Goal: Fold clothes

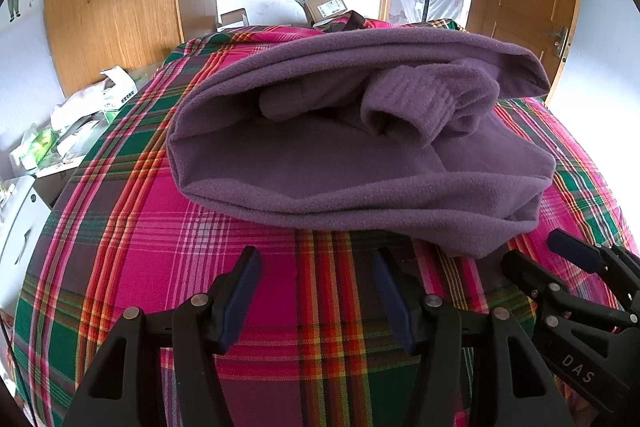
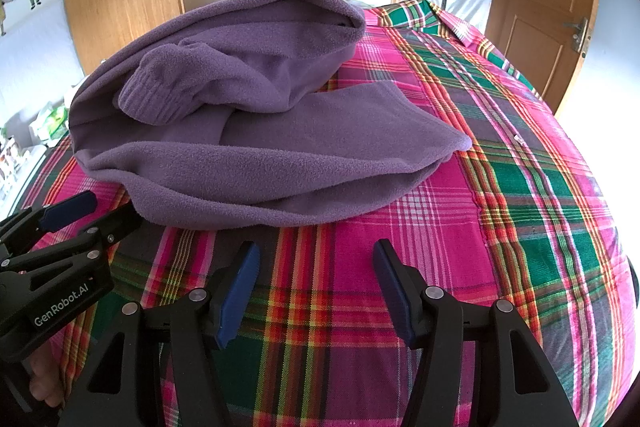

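Left wrist view: purple fleece garment (image 1: 360,147) lies on the bed (image 1: 132,239), on the plaid cover, just ahead of the left gripper (image 1: 316,291). Fingers apart, nothing between them, hovering over bare plaid just short of the garment's near edge. Garment is doubled over: top layer arches back over the bottom layer, w/ a ribbed cuff (image 1: 412,107) and sleeve bunched up inside the fold. Near hem sags at the right. Right gripper (image 1: 536,259) shows at lower right, tips close to that sagging corner, apparently not touching; fingers apart there too. Clutter (tissue box, bags) on the left beside the bed, wardrobe behind.

Right wrist view: same garment (image 2: 256,155) seen from the other side. Right gripper (image 2: 316,287) fingers apart, empty, over plaid, garment edge just ahead. Upper layer humps up at the back, cuff (image 2: 156,99) sticks out on top left, one flat flap runs out to the right. Left gripper (image 2: 92,215) at far left, tips right by the garment's near-left edge; contact hard to call.

Status, my read: roughly one fold in, but loose — edges not aligned, sleeve not tucked flat, layers gaping. Neither gripper has cloth. Left to do: flatten sleeve, square the edges, prob. one more fold to get a compact stack. Approx midway at best.
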`<action>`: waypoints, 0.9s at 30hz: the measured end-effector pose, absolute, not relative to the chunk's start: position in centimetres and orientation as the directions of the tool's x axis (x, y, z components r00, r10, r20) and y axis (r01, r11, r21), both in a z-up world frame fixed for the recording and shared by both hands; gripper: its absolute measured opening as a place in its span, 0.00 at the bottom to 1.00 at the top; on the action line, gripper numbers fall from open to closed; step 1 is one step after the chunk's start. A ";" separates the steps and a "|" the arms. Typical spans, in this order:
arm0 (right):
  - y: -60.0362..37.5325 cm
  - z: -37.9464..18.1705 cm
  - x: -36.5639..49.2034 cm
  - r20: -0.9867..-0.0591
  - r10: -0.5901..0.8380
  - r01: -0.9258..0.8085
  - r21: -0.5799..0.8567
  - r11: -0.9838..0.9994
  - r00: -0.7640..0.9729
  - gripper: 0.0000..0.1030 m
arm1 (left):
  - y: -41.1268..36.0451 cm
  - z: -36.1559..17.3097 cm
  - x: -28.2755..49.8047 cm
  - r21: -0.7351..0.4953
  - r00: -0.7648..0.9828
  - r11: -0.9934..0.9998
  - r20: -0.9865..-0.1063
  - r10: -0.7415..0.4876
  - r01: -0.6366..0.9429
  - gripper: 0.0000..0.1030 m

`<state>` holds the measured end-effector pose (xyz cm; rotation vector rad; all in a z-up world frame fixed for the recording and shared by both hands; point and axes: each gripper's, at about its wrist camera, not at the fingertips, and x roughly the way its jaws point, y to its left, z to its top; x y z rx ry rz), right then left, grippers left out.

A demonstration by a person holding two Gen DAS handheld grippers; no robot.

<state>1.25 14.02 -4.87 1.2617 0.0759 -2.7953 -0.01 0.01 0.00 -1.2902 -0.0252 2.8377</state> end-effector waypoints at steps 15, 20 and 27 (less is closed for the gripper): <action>14.2 -4.9 0.9 -0.750 -0.047 0.087 -0.014 -0.996 -0.659 0.59 | 0.6 0.1 -0.5 -0.016 -0.656 -1.000 -0.754 0.023 -0.016 0.56; 14.4 -5.0 0.6 -0.750 -0.047 0.087 -0.015 -0.996 -0.660 0.59 | 0.3 0.0 -0.3 -0.018 -0.656 -1.000 -0.754 0.024 -0.016 0.57; 14.2 -4.9 0.8 -0.750 -0.045 0.087 -0.017 -0.996 -0.660 0.59 | 0.3 0.0 -0.1 -0.021 -0.657 -1.000 -0.754 0.027 -0.017 0.57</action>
